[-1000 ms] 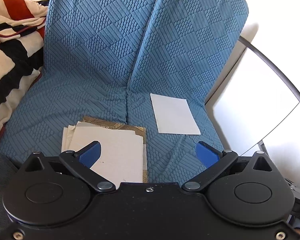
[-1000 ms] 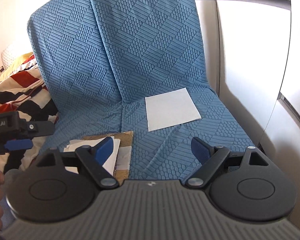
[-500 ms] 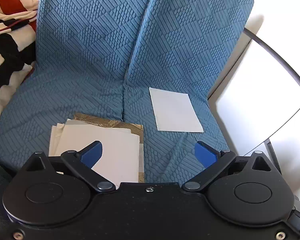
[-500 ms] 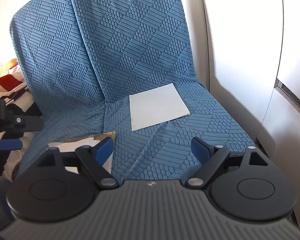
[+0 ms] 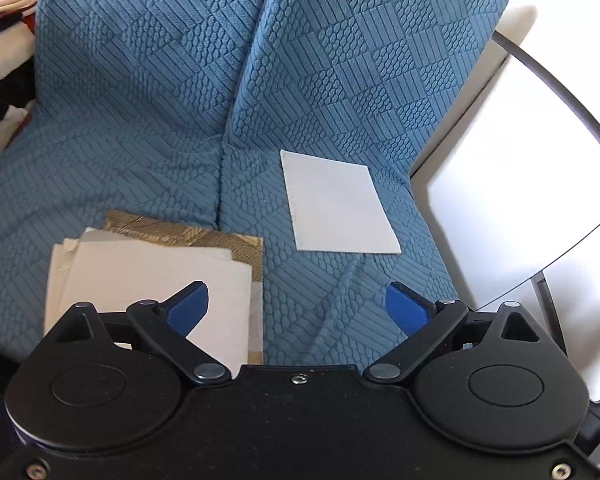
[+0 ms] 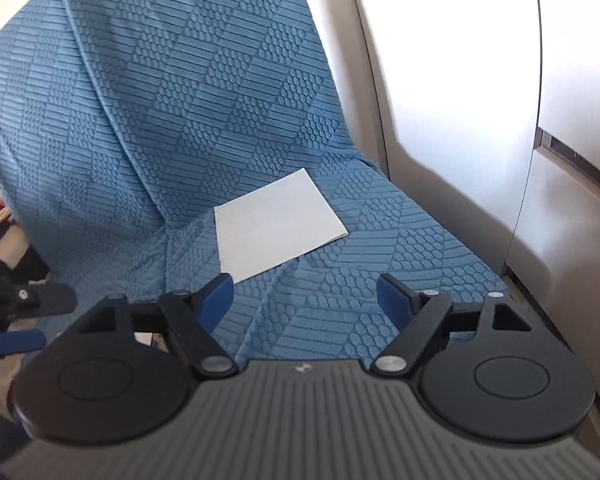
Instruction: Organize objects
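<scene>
A single white sheet (image 6: 276, 224) lay flat on the blue sofa seat (image 6: 380, 280), apart from the paper stack (image 5: 152, 280), probably awaiting sorting. Both the right gripper (image 6: 306, 298) and left gripper (image 5: 296, 314) were empty, jaws narrowing on nothing.

The single sheet (image 5: 338, 204) lies flat on the seat of the covered chair (image 5: 340, 60), right of the seat's centre seam and just before the backrest. The stack of papers (image 5: 152, 280) lies on the same seat, left of the sheet and nearer the front edge, well apart from it. A panel (image 5: 500, 208) stands right of the sheet, beside the chair. Striped bedding (image 5: 0, 20) lies far left of the sheet, behind the stack.
</scene>
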